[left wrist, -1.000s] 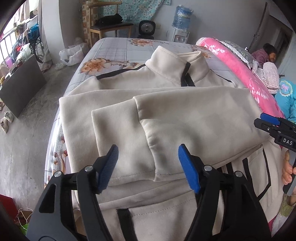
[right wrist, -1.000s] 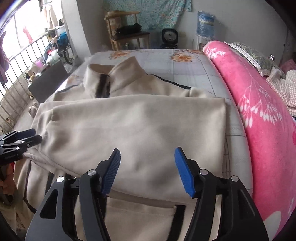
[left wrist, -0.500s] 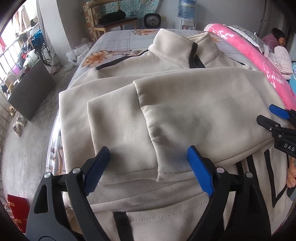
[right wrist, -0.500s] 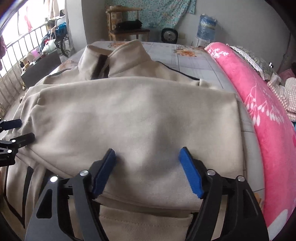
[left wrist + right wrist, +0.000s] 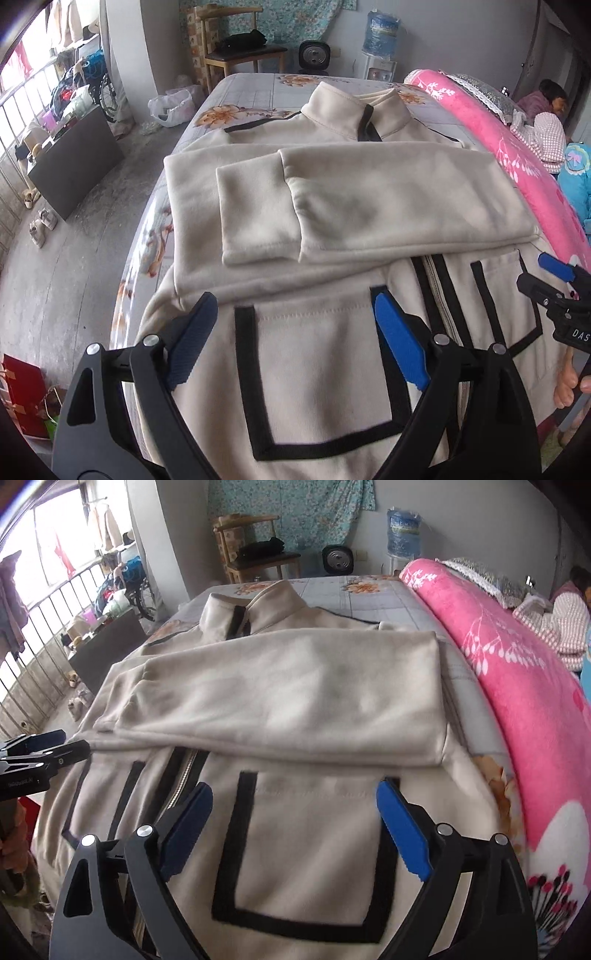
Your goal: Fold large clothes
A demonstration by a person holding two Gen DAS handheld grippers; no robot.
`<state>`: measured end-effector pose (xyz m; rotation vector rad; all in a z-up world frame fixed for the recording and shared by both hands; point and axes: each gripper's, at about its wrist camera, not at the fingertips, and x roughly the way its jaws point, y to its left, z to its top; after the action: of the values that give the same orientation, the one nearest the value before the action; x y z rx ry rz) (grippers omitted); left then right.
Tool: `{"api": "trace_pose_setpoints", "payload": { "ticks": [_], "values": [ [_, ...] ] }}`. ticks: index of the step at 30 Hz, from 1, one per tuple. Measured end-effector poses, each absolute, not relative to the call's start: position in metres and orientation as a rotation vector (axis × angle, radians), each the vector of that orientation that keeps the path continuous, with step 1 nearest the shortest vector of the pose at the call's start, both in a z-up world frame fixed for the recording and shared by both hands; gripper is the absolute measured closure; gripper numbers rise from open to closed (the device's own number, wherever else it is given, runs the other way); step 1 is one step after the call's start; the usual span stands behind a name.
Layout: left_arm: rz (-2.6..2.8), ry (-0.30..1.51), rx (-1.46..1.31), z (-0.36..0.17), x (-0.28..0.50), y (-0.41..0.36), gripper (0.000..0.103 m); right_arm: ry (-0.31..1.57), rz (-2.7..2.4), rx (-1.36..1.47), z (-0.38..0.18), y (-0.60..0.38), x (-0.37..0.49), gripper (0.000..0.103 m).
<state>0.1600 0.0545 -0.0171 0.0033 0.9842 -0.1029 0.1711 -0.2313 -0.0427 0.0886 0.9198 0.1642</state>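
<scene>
A cream zip jacket (image 5: 369,199) with black trim lies front-up on the bed, collar far, both sleeves folded across the chest; it also shows in the right wrist view (image 5: 295,698). My left gripper (image 5: 295,339) is open and empty above the jacket's left black-edged pocket (image 5: 317,373) near the hem. My right gripper (image 5: 295,827) is open and empty above the other pocket (image 5: 306,856). The right gripper shows at the right edge of the left wrist view (image 5: 557,291); the left gripper shows at the left edge of the right wrist view (image 5: 40,753).
The bed has a floral grey sheet (image 5: 258,96). A rolled pink blanket (image 5: 517,686) runs along its right side, with a person lying beyond (image 5: 550,107). Floor, a dark box (image 5: 74,166) and railing are on the left. A chair (image 5: 243,48) and water dispenser (image 5: 380,44) stand behind.
Both grippers have pulled back from the folded sleeves toward the hem and now hover over the pockets. The jacket has not moved.
</scene>
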Motion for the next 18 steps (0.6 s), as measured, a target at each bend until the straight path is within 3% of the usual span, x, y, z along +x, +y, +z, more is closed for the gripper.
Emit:
{"api": "trace_pose_setpoints", "payload": {
  "ticks": [8,18],
  "values": [
    [-0.119,1.0,0.05,-0.033,0.1,0.035,0.019,0.958,0.152,0.023,-0.059,-0.219,0.107,0.011],
    [-0.058,0.996,0.117,-0.063,0.08,0.027,0.014,0.945,0.099,-0.049,-0.086,-0.208,0.098,0.006]
  ]
}}
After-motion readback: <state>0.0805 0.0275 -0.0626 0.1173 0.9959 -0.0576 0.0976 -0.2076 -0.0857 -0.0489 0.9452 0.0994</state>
